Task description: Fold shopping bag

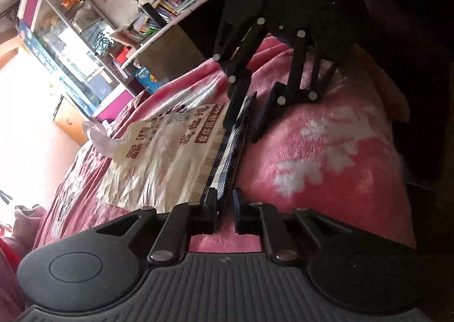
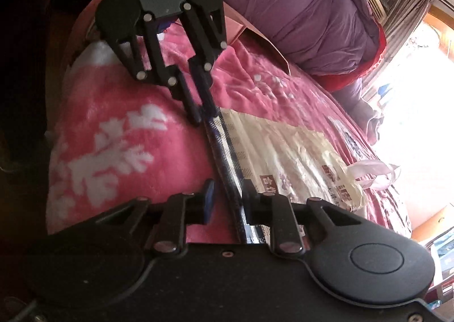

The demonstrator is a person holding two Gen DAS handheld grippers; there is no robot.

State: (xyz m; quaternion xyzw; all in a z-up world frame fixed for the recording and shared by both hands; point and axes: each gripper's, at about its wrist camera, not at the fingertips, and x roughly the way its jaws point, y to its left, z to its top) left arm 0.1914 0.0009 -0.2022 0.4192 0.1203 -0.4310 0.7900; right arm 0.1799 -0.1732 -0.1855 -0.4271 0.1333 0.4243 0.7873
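Observation:
A cream shopping bag with red Chinese print and a blue checked bottom edge lies flat on a pink bed blanket. It also shows in the right wrist view, its pale handles toward the window. My left gripper straddles one end of the checked edge, fingers apart. My right gripper straddles the other end, fingers apart. Each gripper shows in the other's view: the right, the left. Neither is closed on the edge.
The pink flowered blanket covers the bed. A cluttered shelf with books and a glass cabinet stand beyond it. A purple bedding heap lies at the far end. A bright window is at the right.

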